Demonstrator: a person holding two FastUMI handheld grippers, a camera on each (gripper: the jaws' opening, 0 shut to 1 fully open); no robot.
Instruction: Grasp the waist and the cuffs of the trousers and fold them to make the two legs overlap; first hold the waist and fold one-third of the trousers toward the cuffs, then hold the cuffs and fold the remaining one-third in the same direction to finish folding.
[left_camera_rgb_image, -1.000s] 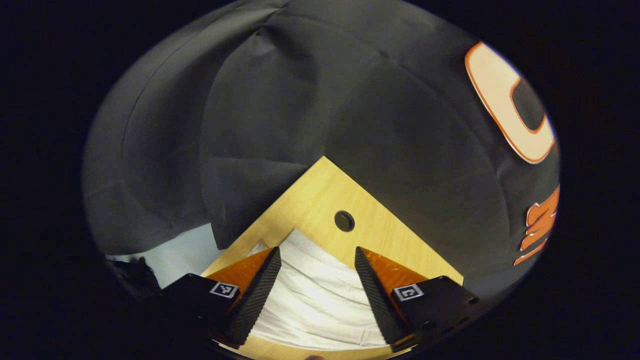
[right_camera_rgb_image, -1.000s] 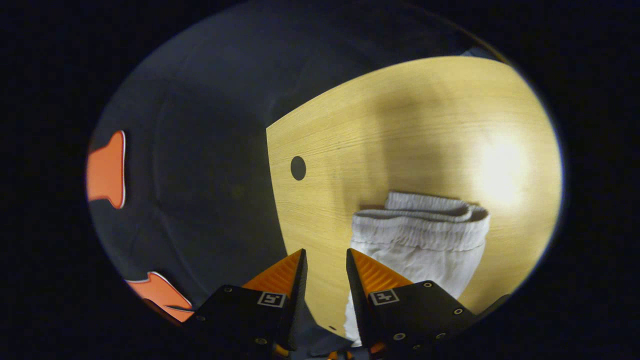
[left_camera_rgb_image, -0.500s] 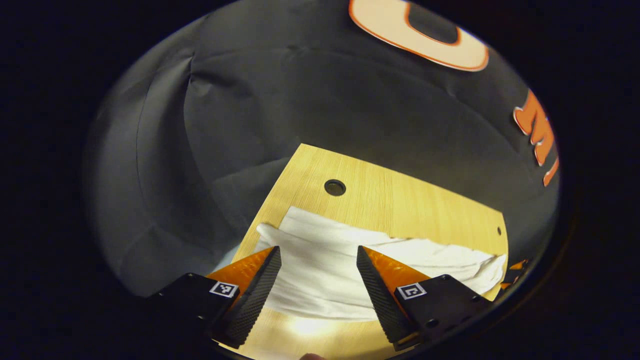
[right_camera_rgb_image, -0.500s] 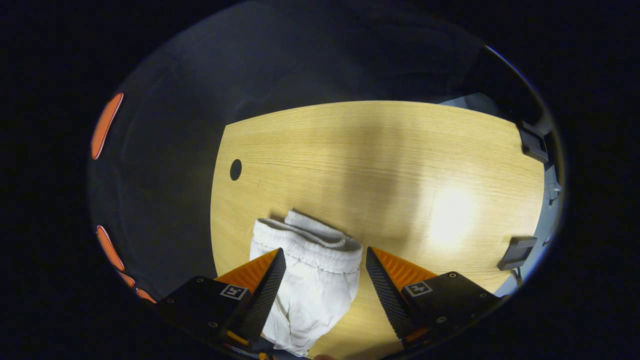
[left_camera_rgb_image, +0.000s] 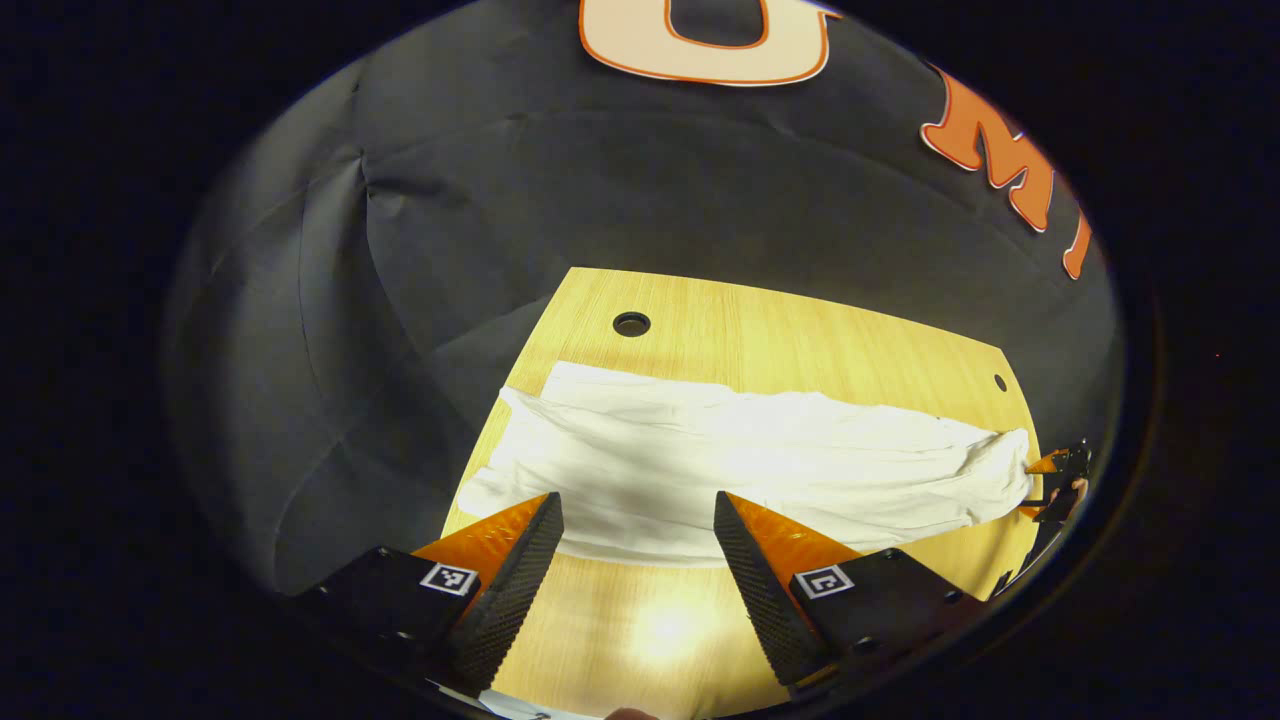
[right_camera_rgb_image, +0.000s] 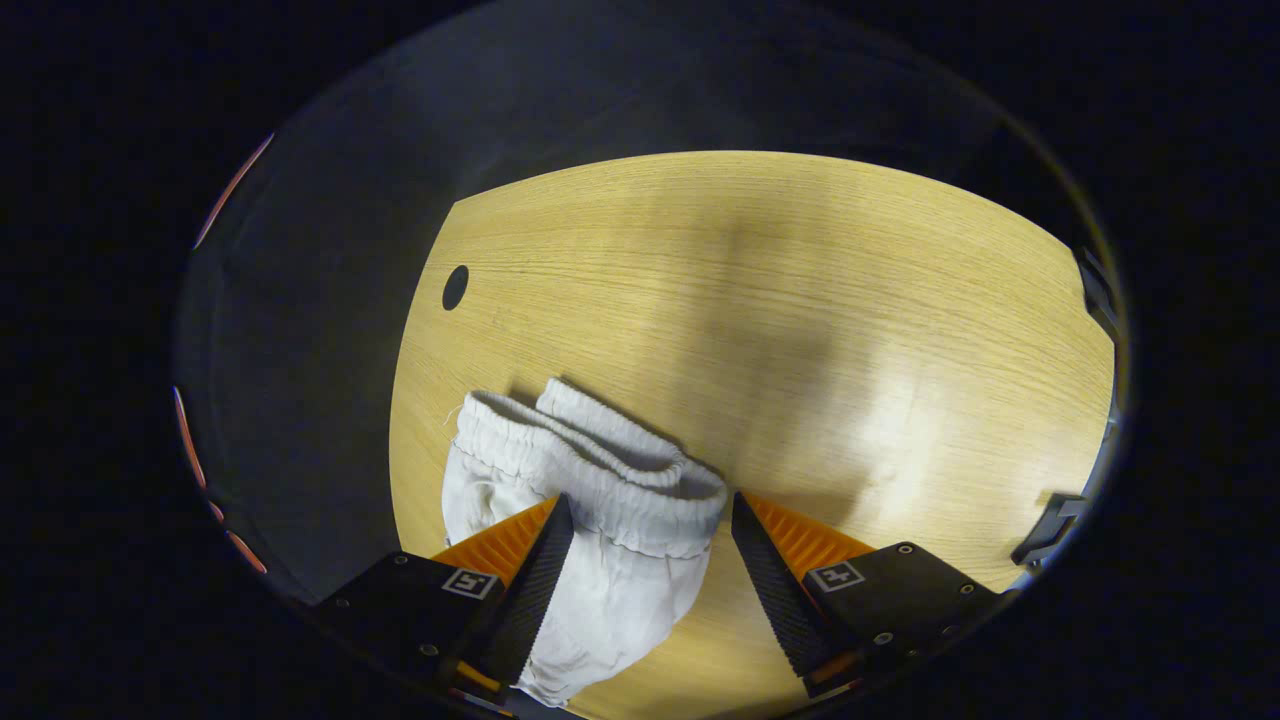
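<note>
White trousers (left_camera_rgb_image: 760, 460) lie stretched as a long strip across the wooden table (left_camera_rgb_image: 780, 330). Their cuff end (left_camera_rgb_image: 510, 470) is just beyond my left gripper (left_camera_rgb_image: 636, 500), which is open and holds nothing. The far end of the strip reaches the other gripper (left_camera_rgb_image: 1058, 482), small at the right rim. In the right gripper view the elastic waistband (right_camera_rgb_image: 590, 465) lies bunched on the table (right_camera_rgb_image: 800, 300). My right gripper (right_camera_rgb_image: 650, 500) is open, its fingers standing on either side of the waistband's near part without pressing on it.
A round hole (left_camera_rgb_image: 631, 323) sits in the table near its far left corner, and a smaller one (left_camera_rgb_image: 1000, 382) is at the far right. The same round hole (right_camera_rgb_image: 455, 287) shows left of the waistband. Dark clamps (right_camera_rgb_image: 1045, 515) sit at the table's right edge.
My left gripper has drawn back and turned, so the trousers' full length now shows. My right gripper opened from nearly shut and moved over the waistband.
</note>
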